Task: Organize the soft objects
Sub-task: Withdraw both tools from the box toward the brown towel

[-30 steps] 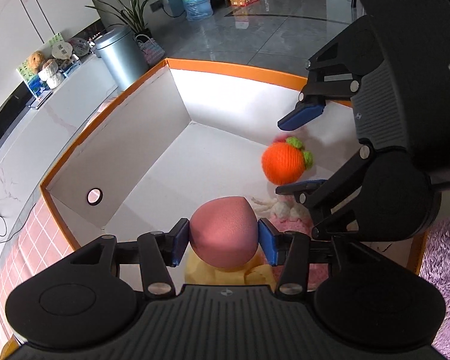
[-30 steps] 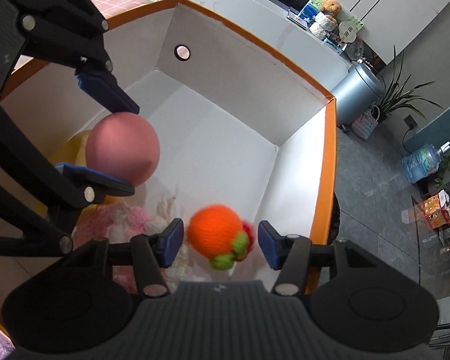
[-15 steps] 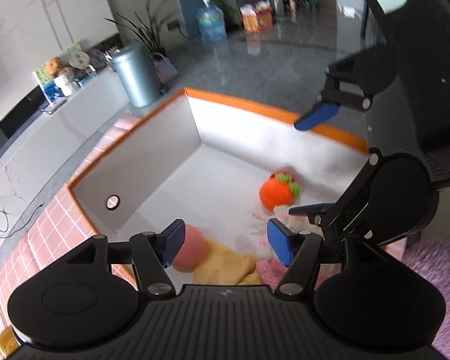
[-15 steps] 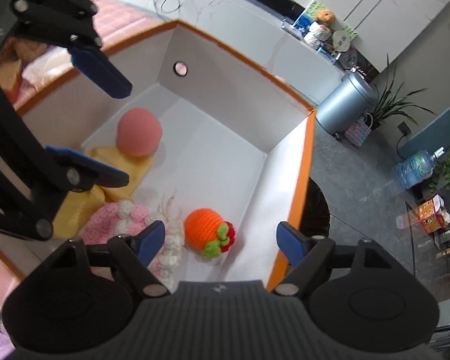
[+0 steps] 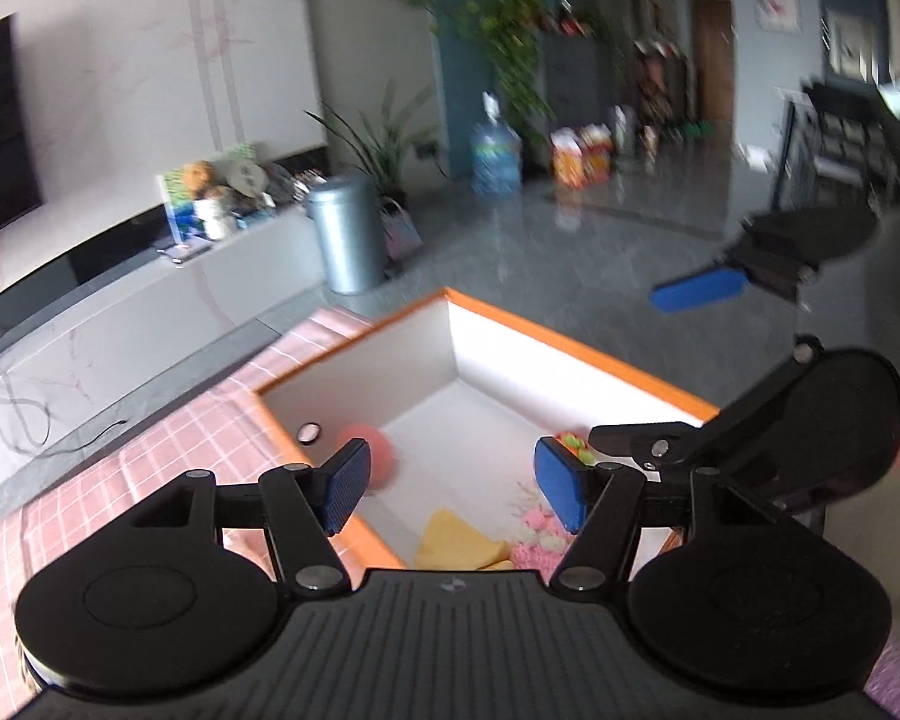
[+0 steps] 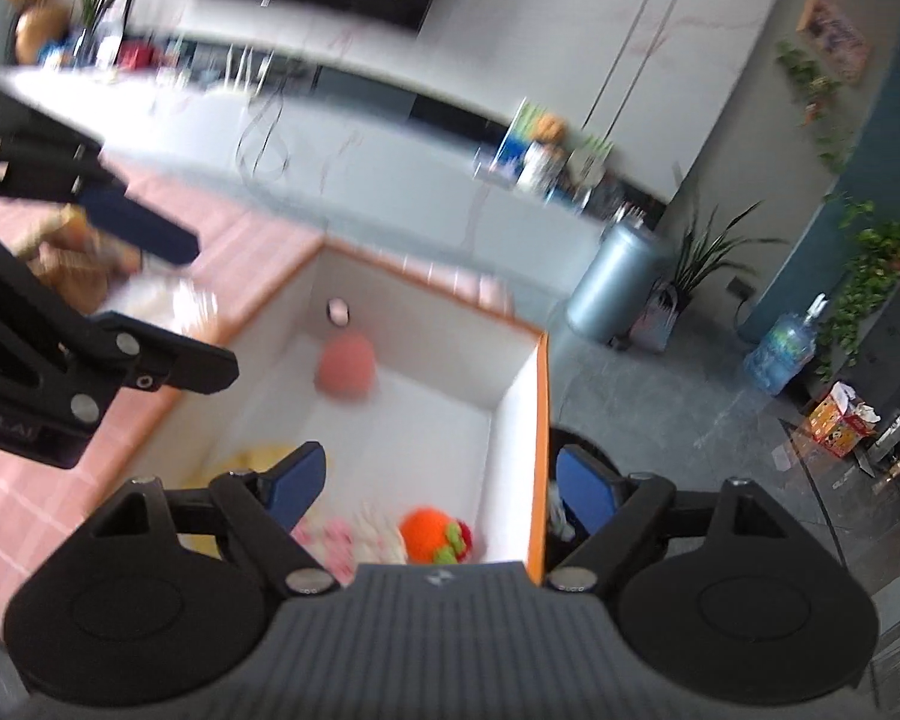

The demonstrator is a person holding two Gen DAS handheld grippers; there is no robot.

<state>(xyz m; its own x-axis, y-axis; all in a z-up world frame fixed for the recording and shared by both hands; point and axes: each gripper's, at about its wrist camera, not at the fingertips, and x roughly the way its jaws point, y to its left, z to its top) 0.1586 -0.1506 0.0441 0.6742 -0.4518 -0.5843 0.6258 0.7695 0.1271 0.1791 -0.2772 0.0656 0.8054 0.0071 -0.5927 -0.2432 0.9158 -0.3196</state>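
- Jaws of left gripper [image 5: 450, 483] spread wide, nothing between; have just been opening.
- Same for right gripper [image 6: 435, 483]: blue pads apart, empty, just been opening too.
- Best done now: lift both clear of the orange-rimmed white box [image 6: 513, 387] before reaching for more soft items, avoiding the rim.
- Inside box: pink foam ball [image 6: 345, 367] near the far wall hole, orange knitted fruit [image 6: 435, 534] by the right wall, yellow cloth [image 5: 456, 543], pink-and-white fluffy toy [image 5: 537, 531], probably plush; blurred.
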